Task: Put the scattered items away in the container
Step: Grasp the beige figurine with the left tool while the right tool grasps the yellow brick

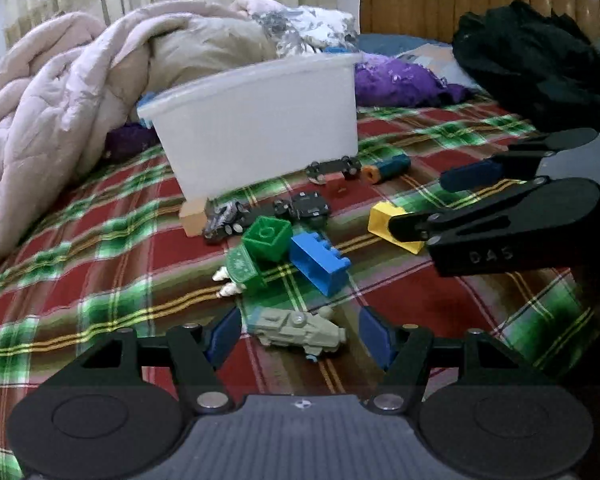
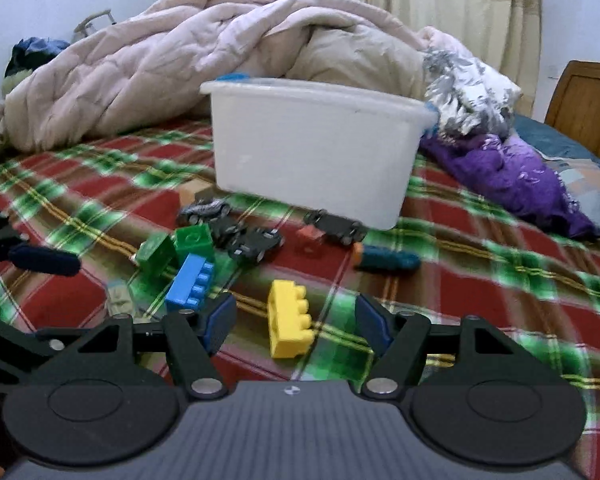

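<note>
**Op:** As I brought both tools down over the bed [image 1: 440, 296], nearly everything was still loose on the plaid cover; I could not see inside the white container [image 1: 260, 120].

**Obs:** Claws?

**Op:** Left gripper [image 1: 296, 334] stood partly open, its pads either side of the grey toy truck [image 1: 296, 330], not pressing. Right gripper [image 2: 296, 322] likewise, straddling the yellow brick [image 2: 290, 326], holding nothing.

**Obs:** Left to do?

**Op:** By my reckoning, almost all: blue brick [image 1: 318, 262], green blocks [image 1: 260, 252], dark toy cars [image 1: 300, 206] and the teal cylinder [image 1: 386, 168], all just before the container, mid-bed.
</note>
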Motion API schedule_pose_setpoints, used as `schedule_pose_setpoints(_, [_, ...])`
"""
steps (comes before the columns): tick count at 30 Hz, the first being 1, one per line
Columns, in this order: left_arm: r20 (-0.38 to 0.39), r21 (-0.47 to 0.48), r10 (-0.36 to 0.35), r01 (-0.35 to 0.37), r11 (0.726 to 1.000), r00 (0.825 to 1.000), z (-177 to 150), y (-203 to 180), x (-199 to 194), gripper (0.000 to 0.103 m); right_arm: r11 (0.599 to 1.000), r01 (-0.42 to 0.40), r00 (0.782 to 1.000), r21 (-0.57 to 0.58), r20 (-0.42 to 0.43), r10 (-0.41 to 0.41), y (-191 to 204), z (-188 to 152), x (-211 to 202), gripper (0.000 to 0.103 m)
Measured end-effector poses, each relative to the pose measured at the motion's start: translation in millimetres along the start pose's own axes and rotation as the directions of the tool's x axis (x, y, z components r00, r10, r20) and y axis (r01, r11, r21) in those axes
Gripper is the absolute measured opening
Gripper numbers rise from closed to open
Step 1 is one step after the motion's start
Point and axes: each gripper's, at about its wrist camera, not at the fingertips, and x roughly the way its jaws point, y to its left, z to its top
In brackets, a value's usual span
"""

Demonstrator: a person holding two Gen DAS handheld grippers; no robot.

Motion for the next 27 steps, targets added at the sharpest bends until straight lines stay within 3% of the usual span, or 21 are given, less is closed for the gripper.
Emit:
schedule_pose_setpoints(7, [-0.043, -0.059, 0.022, -0.025, 0.998, 0.999, -14.2, 5.2, 18.2, 0.070, 1.000, 0.006, 1.000, 0.004, -0.018, -0.006, -0.3, -2.7, 12.0, 0.064])
schedule_pose_setpoints(10, [-0.039, -0.070, 0.015, -0.018, 0.997, 0.999, -15.5, 4.8, 21.5, 0.071, 1.000, -0.007, 0.999, 0.013, -0.040, 0.007, -0.5, -5.4, 20.0, 0.057])
schedule_pose_setpoints(12, [-0.047, -0.081, -0.004, 0.000, 0.997, 0.999, -17.0, 6.3, 25.7, 0.071, 1.000, -0.014, 0.998, 0.026, -0.066, 0.016, -3.4, -6.5, 27.0, 0.046])
schedule_pose_setpoints(16, [-0.058, -0.079, -0.016, 0.012, 0.997, 0.998, -20.6, 5.7, 32.6, 0.068, 0.998, -0.026, 0.995, 0.053, -0.097, 0.032, -7.5, -9.8, 33.3, 0.043])
schedule_pose_setpoints(19, [-0.056, -0.096, -0.030, 0.024, 0.995, 0.998, -18.4, 9.0, 33.7, 0.063, 0.997, -0.036, 0.994, 0.062, -0.103, 0.043, -7.7, -10.1, 35.3, 0.040])
schedule_pose_setpoints(22, [-0.052, -0.108, -0.037, 0.032, 0.994, 0.998, -17.7, 12.2, 33.8, 0.052, 0.997, -0.043, 0.993, 0.062, -0.103, 0.049, -7.2, -9.4, 36.2, 0.026])
schedule_pose_setpoints(24, [-0.047, -0.098, -0.047, 0.042, 0.994, 0.998, -17.5, 11.0, 32.4, 0.035, 0.997, -0.047, 0.993, 0.062, -0.102, 0.053, -7.3, -9.2, 35.0, 0.025])
schedule_pose_setpoints(27, [-0.046, -0.082, -0.050, 0.047, 0.996, 0.998, -18.1, 8.2, 31.2, 0.032, 0.997, -0.048, 0.993, 0.066, -0.101, 0.054, -7.2, -9.2, 34.1, 0.025])
